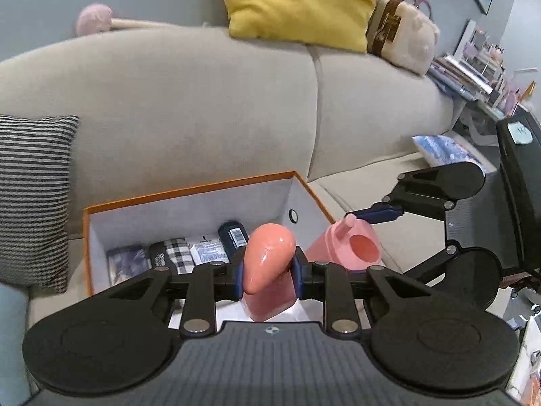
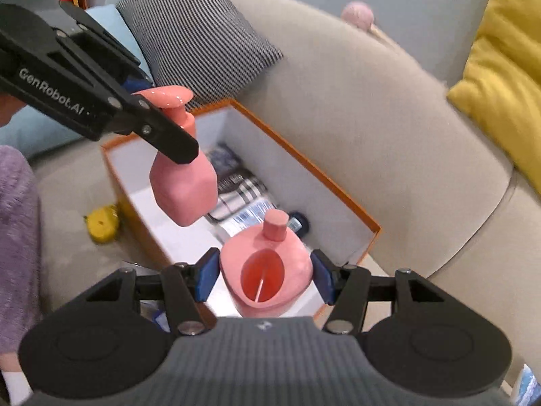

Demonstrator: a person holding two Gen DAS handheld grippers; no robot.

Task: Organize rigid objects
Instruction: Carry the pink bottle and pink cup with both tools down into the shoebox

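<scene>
My left gripper [image 1: 268, 270] is shut on the glossy pump head [image 1: 270, 250] of a pink pump bottle [image 2: 184, 186], which hangs over the open orange-rimmed white box [image 1: 189, 189]. In the right wrist view the left gripper [image 2: 148, 98] reaches in from the upper left. Closer to the box's near end, my right gripper [image 2: 265, 279] is shut on a second pink bottle [image 2: 294, 260] with a short capped neck and an oval recess. That bottle [image 1: 341, 247] also shows beside the right gripper [image 1: 368, 240] in the left wrist view.
The box [image 2: 304, 159] sits on a beige sofa [image 1: 203, 101] and holds several packets and a dark blue bottle [image 1: 233, 237]. A striped cushion [image 2: 199, 34], a yellow cushion [image 1: 297, 0], a yellow toy [image 2: 101, 225] and a purple blanket [image 2: 17, 237] lie around it.
</scene>
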